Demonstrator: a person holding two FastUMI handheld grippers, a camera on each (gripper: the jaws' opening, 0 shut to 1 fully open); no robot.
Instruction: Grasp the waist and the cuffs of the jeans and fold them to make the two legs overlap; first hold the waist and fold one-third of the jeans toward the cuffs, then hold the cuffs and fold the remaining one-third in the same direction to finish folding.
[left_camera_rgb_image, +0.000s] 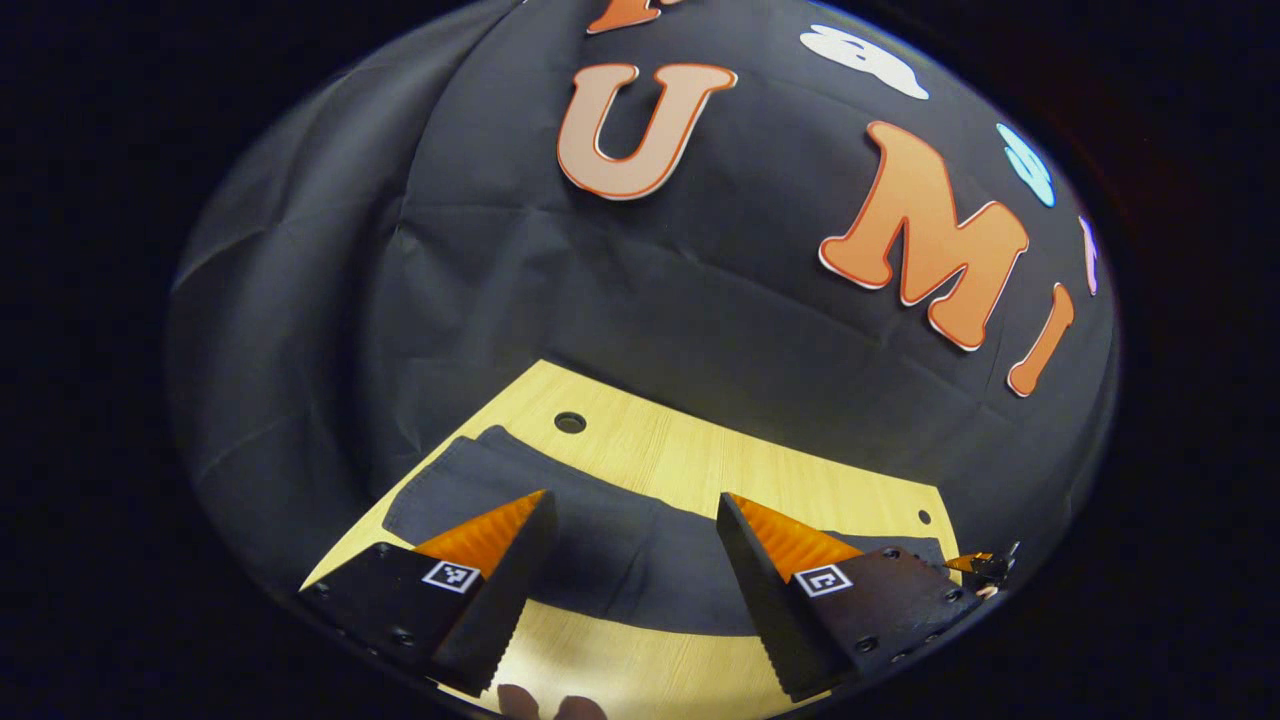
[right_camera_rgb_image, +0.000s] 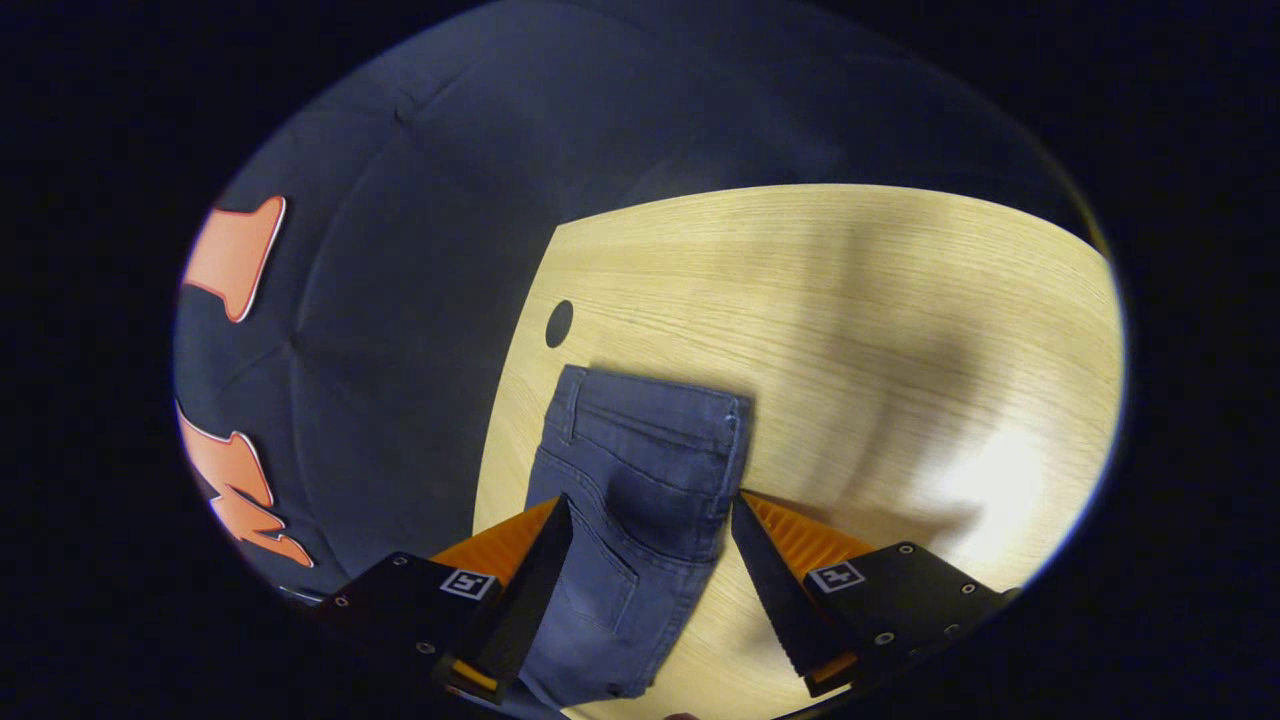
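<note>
**Both tools spread above jeans lying flat on the desk**

In the left gripper view, the left tool (left_camera_rgb_image: 635, 520) hangs over the near side of the light wooden desk (left_camera_rgb_image: 700, 460) with its two fingers held wide apart and nothing between them. The dark jeans (left_camera_rgb_image: 600, 545) lie flat on the desk as a long band that runs from the left edge of the desk across under both fingers toward the right. The fabric shows in the gap between the fingers, but whether the tips touch it cannot be told. A round hole (left_camera_rgb_image: 570, 422) sits in the desk just beyond the jeans' far edge, and a smaller hole (left_camera_rgb_image: 924, 517) lies near the desk's right edge. At the far right, low down, a small part of the other tool (left_camera_rgb_image: 985, 565) peeks in near the end of the jeans; its stance cannot be read from there.

In the right gripper view, the right tool (right_camera_rgb_image: 650, 520) is likewise spread wide, gripping nothing. The jeans (right_camera_rgb_image: 640, 480) lie beneath it along the desk's (right_camera_rgb_image: 850, 300) left side, waistband end farthest away, with a back pocket showing between the fingers. The fingers flank the denim on either side. A dark round hole (right_camera_rgb_image: 558, 323) lies in the desk just past the waistband's left corner.
</note>
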